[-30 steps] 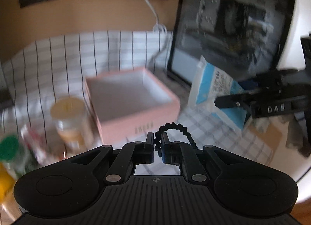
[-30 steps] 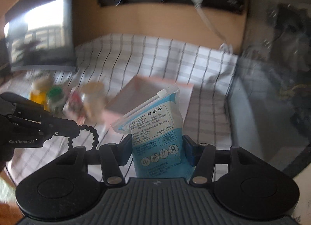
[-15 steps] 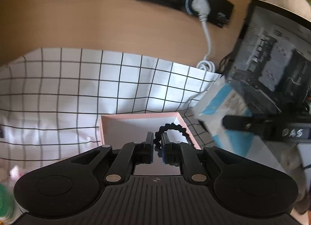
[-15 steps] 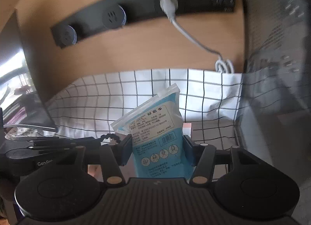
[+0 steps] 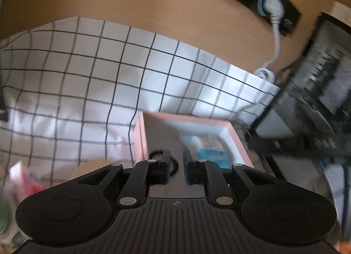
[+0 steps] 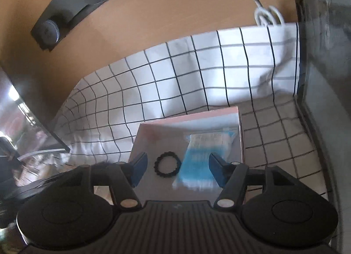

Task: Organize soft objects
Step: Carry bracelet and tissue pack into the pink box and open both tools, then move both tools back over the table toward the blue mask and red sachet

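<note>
Both grippers' jaws are opening, empty, above the pink box [image 6: 188, 120].

Checked cloth [image 6: 197, 74]; black socket strip [image 6: 72, 6]; white cable [image 5: 276, 41]

The left gripper [image 5: 176, 163] hangs over the near edge of the pink box [image 5: 237, 137], its jaws opening with nothing between the pads. Inside the box lie a black hair tie [image 5: 173, 165] by the left wall and a blue-and-white pouch [image 5: 206, 146] to the right.
</note>
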{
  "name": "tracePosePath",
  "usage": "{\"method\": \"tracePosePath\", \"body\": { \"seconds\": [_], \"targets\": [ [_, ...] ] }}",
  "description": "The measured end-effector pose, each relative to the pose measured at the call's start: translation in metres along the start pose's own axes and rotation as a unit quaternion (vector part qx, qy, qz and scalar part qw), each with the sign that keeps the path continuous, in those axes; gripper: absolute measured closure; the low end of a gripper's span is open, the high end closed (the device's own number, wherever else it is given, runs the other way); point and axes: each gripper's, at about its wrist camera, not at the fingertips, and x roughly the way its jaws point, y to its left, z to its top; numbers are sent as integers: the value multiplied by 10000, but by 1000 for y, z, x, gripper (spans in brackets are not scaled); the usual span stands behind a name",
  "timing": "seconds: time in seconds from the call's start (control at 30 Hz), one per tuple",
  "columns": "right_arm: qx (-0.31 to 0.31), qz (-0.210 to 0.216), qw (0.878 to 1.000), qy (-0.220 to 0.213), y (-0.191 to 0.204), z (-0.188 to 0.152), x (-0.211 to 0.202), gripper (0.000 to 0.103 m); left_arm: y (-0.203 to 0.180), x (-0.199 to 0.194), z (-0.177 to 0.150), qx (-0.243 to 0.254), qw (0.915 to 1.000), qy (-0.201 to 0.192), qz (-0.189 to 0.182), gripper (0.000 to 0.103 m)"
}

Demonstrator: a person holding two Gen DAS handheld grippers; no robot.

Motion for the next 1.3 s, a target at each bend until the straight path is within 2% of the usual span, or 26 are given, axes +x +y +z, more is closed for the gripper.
{"method": "tracePosePath", "body": {
  "seconds": [0.07, 0.1, 0.17, 0.27, 0.37, 0.43, 0.53, 0.67, 0.73, 0.77, 0.9, 0.97, 1.07, 1.17, 1.23, 1.3],
  "targets": [
    [-354, -60, 9993, -139, 17, -5, -6, 40, 4, -28, -13, 172, 9998, -133, -1, 89],
    [-612, -96, 9978, -221, 30, -10, -9, 39, 7, -44, -21, 211, 9994, -256, 120, 89],
    [-1275, -95, 9909, -415, 63, -23, -14, 36, 23, -81, -44, 249, 9974, -415, 534, 89],
    [-2262, -107, 9705, -830, 123, -52, -20, 31, 57, -135, -73, 267, 9929, -455, 1064, 89],
    [-2711, 92, 9552, -1185, 172, -83, -21, 26, 107, -196, -102, 304, 9825, -362, 1802, 89],
    [-2781, 415, 9541, -1029, 207, -101, -15, 24, 144, -231, -117, 115, 9757, -283, 2170, 89],
    [-2876, 961, 9524, -324, 263, -130, 6, 24, 211, -283, -140, -675, 9610, -208, 2672, 89],
    [-3294, 1183, 9366, 150, 333, -176, 30, 24, 282, -324, -157, -1476, 9426, -211, 2986, 89],
    [-3505, 1284, 9272, 320, 362, -198, 35, 24, 302, -332, -157, -1514, 9411, -231, 3016, 89],
    [-3611, 1299, 9227, 376, 374, -209, 36, 24, 311, -332, -154, -1507, 9434, -222, 2945, 89],
    [-3793, 1408, 9124, 619, 391, -235, 25, 24, 334, -328, -142, -1586, 9608, -125, 2270, 89],
    [-3971, 1479, 9022, 806, 397, -240, 24, 24, 331, -320, -142, -1376, 9660, 184, 2182, 86],
    [-3975, 1496, 8988, 1087, 396, -247, 29, 24, 336, -316, -153, -1468, 9547, 585, 2522, 86],
    [-3767, 1568, 9028, 1360, 396, -251, 41, 24, 355, -322, -166, -2196, 9326, 622, 2796, 86],
    [-3531, 1548, 9095, 1554, 395, -253, 47, 25, 372, -324, -178, -2804, 9208, 637, 2637, 86],
    [-3419, 1699, 9087, 1688, 393, -253, 49, 25, 385, -321, -189, -3271, 9086, 681, 2507, 86]
  ]
}}
